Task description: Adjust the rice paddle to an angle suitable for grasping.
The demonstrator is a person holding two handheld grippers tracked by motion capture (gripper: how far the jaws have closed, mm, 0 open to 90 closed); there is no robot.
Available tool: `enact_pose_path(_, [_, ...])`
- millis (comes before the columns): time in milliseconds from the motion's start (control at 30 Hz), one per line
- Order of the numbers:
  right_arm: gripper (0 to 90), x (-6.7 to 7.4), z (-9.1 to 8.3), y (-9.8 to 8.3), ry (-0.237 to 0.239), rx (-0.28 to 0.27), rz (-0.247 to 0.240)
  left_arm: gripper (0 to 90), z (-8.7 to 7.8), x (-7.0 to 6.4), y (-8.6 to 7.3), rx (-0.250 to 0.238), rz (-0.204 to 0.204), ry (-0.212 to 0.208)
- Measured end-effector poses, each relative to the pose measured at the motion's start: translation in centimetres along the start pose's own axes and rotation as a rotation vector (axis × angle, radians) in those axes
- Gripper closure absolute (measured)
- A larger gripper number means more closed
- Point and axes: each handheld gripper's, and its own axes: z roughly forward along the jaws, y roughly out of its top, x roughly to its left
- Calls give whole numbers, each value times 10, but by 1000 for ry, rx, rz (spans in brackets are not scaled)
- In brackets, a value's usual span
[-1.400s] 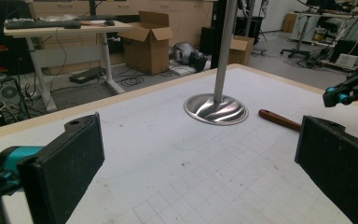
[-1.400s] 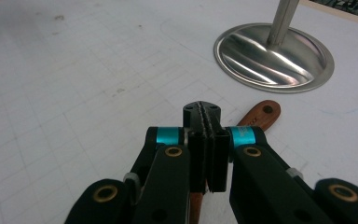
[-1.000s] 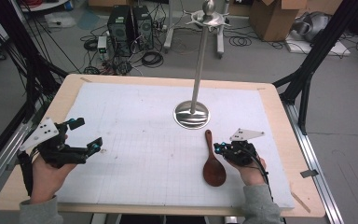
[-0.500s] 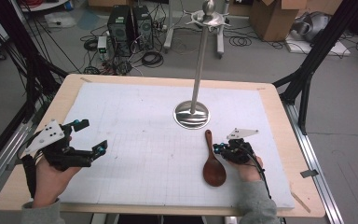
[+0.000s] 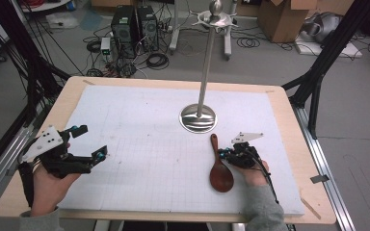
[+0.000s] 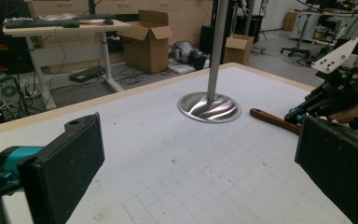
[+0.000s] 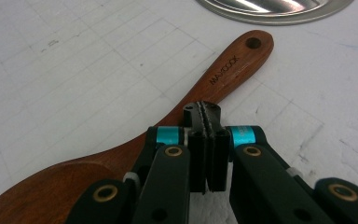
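Since the earlier frames the left gripper point(image 5: 87, 143) has drifted a little toward the near edge of the table and inward, while the right gripper point(image 5: 224, 153) has barely shifted from its place beside the wooden spoon point(image 5: 219, 168), and the spoon and stand lie as they did. On the high view the left gripper sits near the table's left edge, held in the person's left hand point(image 5: 48, 185), its two black jaws spread wide apart with nothing between them; the left gripper view confirms this, with one pad point(image 6: 70, 161) at the lower left and the other at the lower right and bare gridded mat between. The right gripper, held in the right hand point(image 5: 253, 173), lies toward the near right part of the table, just beside the spoon's handle; in the right gripper view its jaws are pressed together with no gap and grip nothing, their tips over the middle of the handle, though I cannot tell whether they touch the wood. The spoon lies flat on the white gridded mat point(image 5: 139, 120), bowl toward the near edge and handle end, with its small hole, pointing at the round base of the metal stand point(image 5: 198, 118), close to the base but apart from it. That stand rises upright from the middle of the table, slightly right of centre. The mat covers most of the wooden table point(image 5: 289, 125), leaving a bare rim around it.
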Motion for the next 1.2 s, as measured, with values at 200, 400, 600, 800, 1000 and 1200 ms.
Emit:
enact_pose_path(200, [896,2,4,2,18,-8,-10,17,-2,1,-2,10,-2,6])
enact_pose_path(400, [896,5,7,5,30,4,-20,17,-5,0,-2,11,10,12])
enact_pose_path(600, [896,9,11,10,43,11,-48,17,-7,1,-4,26,2,24])
enact_pose_path(800, [896,15,14,13,63,25,-71,17,-9,2,-5,30,6,28])
enact_pose_path(1000, [896,21,18,18,76,44,-101,18,-11,2,-6,37,0,42])
enact_pose_path(1200, [896,25,22,22,85,50,-125,17,-11,5,-7,57,-16,62])
